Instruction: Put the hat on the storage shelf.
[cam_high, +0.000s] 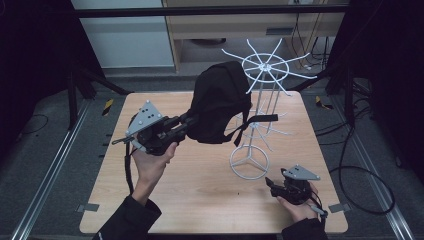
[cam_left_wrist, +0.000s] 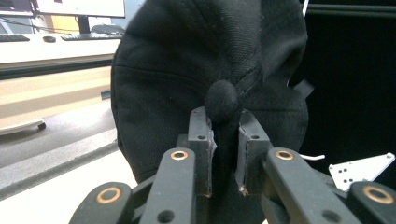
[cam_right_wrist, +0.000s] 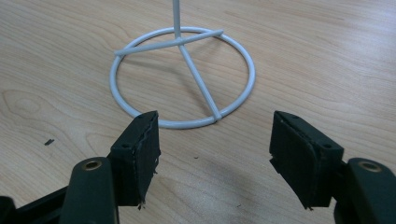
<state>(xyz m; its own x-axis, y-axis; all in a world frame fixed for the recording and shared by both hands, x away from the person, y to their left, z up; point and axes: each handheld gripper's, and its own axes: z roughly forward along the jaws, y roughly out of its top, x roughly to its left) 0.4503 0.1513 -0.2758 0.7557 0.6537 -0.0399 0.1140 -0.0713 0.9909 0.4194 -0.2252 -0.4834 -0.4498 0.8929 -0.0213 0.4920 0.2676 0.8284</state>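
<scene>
Left gripper (cam_left_wrist: 224, 140) pinches the black cap (cam_high: 220, 102) below its crown button, brim hanging down; right gripper (cam_right_wrist: 215, 154) gapes

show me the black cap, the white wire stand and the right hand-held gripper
black cap (cam_high: 217, 102), high view, on its crown
white wire stand (cam_high: 249, 163), high view, on its round base
right hand-held gripper (cam_right_wrist: 214, 158), right gripper view, midway between its fingertips

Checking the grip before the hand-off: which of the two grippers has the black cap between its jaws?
The left gripper: its jaws stand close together around the black fabric baseball cap beside the white wire stand. The right gripper rests on the wooden table, jaws wide apart with nothing between.
</scene>
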